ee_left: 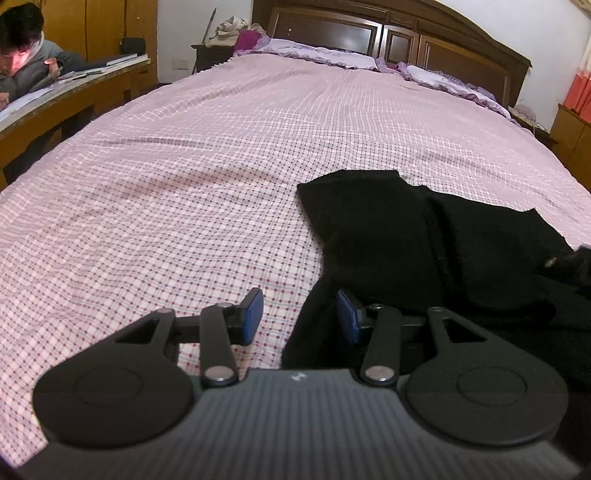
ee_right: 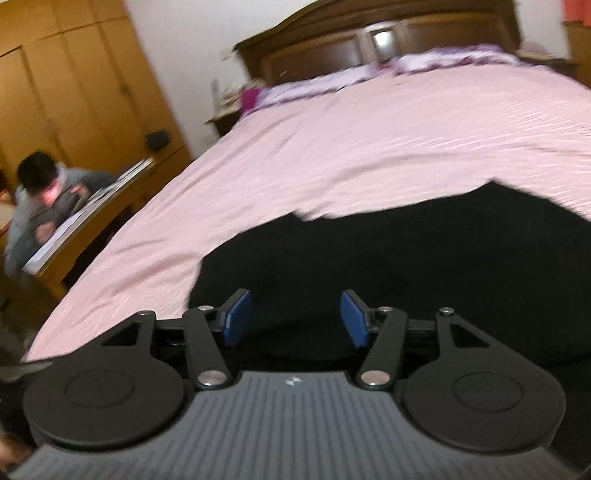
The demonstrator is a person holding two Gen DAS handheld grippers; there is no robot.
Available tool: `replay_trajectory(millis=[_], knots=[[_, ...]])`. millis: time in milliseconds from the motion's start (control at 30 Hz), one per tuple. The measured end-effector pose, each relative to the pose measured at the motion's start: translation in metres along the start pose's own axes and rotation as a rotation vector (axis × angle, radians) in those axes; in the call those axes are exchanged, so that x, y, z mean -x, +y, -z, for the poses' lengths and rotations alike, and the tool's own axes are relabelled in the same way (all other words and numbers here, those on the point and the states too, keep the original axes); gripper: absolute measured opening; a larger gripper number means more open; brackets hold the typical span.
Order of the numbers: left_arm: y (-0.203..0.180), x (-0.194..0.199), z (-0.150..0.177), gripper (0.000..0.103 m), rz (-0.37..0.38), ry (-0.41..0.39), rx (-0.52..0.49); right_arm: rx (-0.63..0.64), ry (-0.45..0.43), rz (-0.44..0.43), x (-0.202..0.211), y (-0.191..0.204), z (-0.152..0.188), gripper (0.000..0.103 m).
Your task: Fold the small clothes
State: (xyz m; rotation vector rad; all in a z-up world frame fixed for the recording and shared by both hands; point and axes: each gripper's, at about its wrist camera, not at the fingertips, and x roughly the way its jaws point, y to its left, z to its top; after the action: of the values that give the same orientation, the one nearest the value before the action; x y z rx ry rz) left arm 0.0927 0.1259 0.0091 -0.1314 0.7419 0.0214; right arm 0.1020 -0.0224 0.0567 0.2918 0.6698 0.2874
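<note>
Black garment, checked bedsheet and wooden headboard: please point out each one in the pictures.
black garment (ee_left: pixel 388 236): left wrist view, on its flat upper panel.
checked bedsheet (ee_left: pixel 192 177): left wrist view, on bare sheet left of the garment.
wooden headboard (ee_left: pixel 443 48): left wrist view, on a dark panel.

The garment (ee_left: pixel 388 236) is plain black, with no pattern to be seen. The bedsheet (ee_left: pixel 184 184) is pale pink, checked with fine dark lines and red dots. The pillows (ee_left: pixel 314 50) are lilac with purple frilled edges. The headboard (ee_left: pixel 406 40) is dark brown wood; the wardrobe (ee_right: pixel 74 92) and tabletop (ee_left: pixel 74 85) are honey-yellow wood. The wall (ee_left: pixel 535 26) is white. Each hand-held gripper, left (ee_left: pixel 301 317) and right (ee_right: pixel 295 319), is black with blue pads (ee_left: pixel 253 317) and a grey ribbed body. A person's (ee_left: pixel 33 66) top is grey.
</note>
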Motion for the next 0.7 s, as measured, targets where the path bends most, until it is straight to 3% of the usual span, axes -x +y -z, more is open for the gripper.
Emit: replay_trajectory(millis=[167, 400, 433, 500, 600, 700], knots=[[-0.001, 0.001, 0.0, 0.047, -0.005, 0.008, -0.017, 0.031, 0.037, -0.033, -0.02, 0.026, 0.009, 0.065], [0.004, 0.009, 0.004, 0.047, -0.006, -0.014, -0.009, -0.004, 0.072, 0.03, -0.059, 0.025, 0.017, 0.061], [0.004, 0.009, 0.004, 0.047, -0.005, -0.013, -0.005, -0.007, 0.07, 0.035, -0.061, 0.023, 0.018, 0.058], [0.004, 0.007, 0.005, 0.047, 0.002, -0.008, 0.003, 0.007, 0.066, 0.053, -0.067, 0.021, 0.017, 0.036], [0.001, 0.008, 0.004, 0.047, 0.016, -0.009, 0.009, -0.011, 0.074, 0.028, -0.065, 0.015, 0.013, 0.013], [-0.004, 0.013, 0.002, 0.047, 0.028, -0.027, -0.009, -0.021, 0.044, 0.005, -0.054, 0.012, 0.007, 0.007]])
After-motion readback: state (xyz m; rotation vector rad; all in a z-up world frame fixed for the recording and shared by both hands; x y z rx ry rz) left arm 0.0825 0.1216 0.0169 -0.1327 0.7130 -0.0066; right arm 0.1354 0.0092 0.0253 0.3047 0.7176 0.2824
